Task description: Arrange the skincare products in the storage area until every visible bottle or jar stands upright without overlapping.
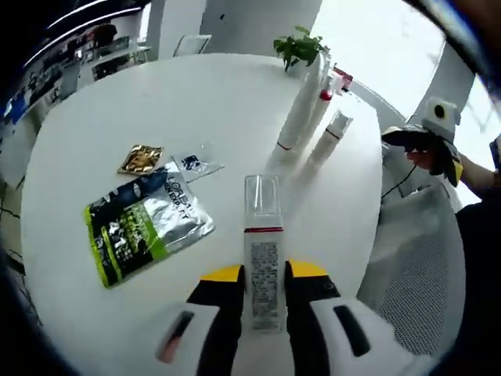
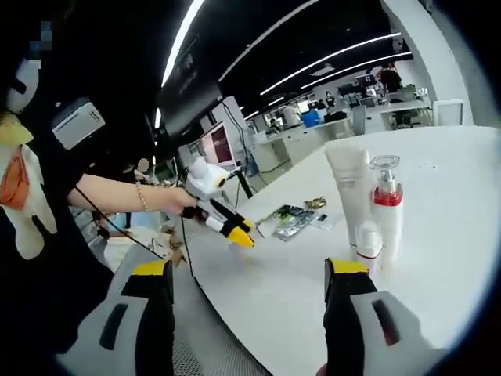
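The left gripper [image 1: 264, 294] is gripping a clear-capped bottle [image 1: 263, 258] between its fingers, the bottle lying along them above the near part of the white round counter [image 1: 156, 102], so it is not yet standing. Toward the far right edge of the counter, a tall white tube [image 1: 301, 102], a red-collared pump bottle [image 1: 327, 94] and a short white bottle [image 1: 333, 129] are standing upright, close together beside a small green plant [image 1: 297, 47]; whether they are touching cannot be told. The right gripper [image 2: 249, 294] is hovering off the counter's edge with its fingers spread apart and holding nothing. A green and silver sachet [image 1: 141, 223], a gold packet [image 1: 141, 159] and a small clear packet [image 1: 192, 164] are lying flat left of centre. By judgement the task is partly complete: three items are standing and the held bottle is awaiting placement. Bare counter between the sachets and the upright group is offering ample room; the group's position near the edge is calling for care.
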Action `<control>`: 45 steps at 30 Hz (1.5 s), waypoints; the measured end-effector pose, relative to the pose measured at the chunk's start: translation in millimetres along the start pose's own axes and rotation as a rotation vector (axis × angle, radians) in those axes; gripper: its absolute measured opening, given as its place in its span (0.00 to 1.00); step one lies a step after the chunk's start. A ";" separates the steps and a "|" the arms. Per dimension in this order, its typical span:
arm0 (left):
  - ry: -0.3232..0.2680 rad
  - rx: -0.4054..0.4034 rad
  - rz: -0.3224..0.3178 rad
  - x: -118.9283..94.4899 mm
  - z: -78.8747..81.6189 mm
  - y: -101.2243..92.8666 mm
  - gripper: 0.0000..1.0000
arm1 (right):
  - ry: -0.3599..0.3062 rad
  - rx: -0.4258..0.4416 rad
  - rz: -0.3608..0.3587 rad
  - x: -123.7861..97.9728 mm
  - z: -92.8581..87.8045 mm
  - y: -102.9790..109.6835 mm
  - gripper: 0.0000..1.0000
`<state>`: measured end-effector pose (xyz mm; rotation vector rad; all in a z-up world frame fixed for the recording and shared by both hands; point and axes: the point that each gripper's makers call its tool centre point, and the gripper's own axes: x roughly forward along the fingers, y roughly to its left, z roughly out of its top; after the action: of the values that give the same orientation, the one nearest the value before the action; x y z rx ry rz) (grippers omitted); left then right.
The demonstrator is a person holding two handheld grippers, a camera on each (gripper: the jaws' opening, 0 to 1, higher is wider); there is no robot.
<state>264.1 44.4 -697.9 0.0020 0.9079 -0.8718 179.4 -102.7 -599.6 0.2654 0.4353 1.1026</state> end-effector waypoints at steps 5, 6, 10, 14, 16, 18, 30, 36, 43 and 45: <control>-0.136 -0.057 -0.081 -14.1 16.8 -30.2 0.26 | -0.069 0.051 0.081 15.3 24.1 10.5 0.69; -0.167 -0.074 -0.101 -16.2 20.5 -35.9 0.26 | -0.089 0.067 0.094 19.6 30.6 11.5 0.68; -0.246 -0.112 -0.181 -25.2 31.0 -58.9 0.26 | -0.114 0.093 0.134 30.4 41.2 14.4 0.67; -0.346 -0.118 -0.279 -37.6 47.0 -86.8 0.26 | -0.133 0.131 0.166 38.2 47.7 14.2 0.63; -0.389 -0.120 -0.319 -43.6 54.8 -99.9 0.26 | -0.110 0.132 0.170 42.1 46.7 17.3 0.59; -0.414 -0.121 -0.350 -47.9 59.6 -107.8 0.26 | -0.110 0.143 0.199 43.8 48.6 24.1 0.57; -0.430 -0.111 -0.496 -49.7 54.0 -177.7 0.26 | -0.083 0.213 0.296 43.4 48.5 47.1 0.30; -0.459 -0.126 -0.535 -57.5 60.4 -186.5 0.26 | -0.099 0.217 0.333 42.3 51.2 58.3 0.22; -0.461 -0.101 -0.565 -63.4 64.1 -195.3 0.26 | -0.129 0.146 0.380 37.2 58.1 67.7 0.22; -0.450 -0.091 -0.568 -63.2 63.4 -196.2 0.26 | -0.114 0.153 0.378 37.4 57.7 68.6 0.21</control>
<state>158.6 -67.0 -546.3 -0.5335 0.5206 -1.2887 165.5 -39.0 -527.7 0.5595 0.3759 1.4171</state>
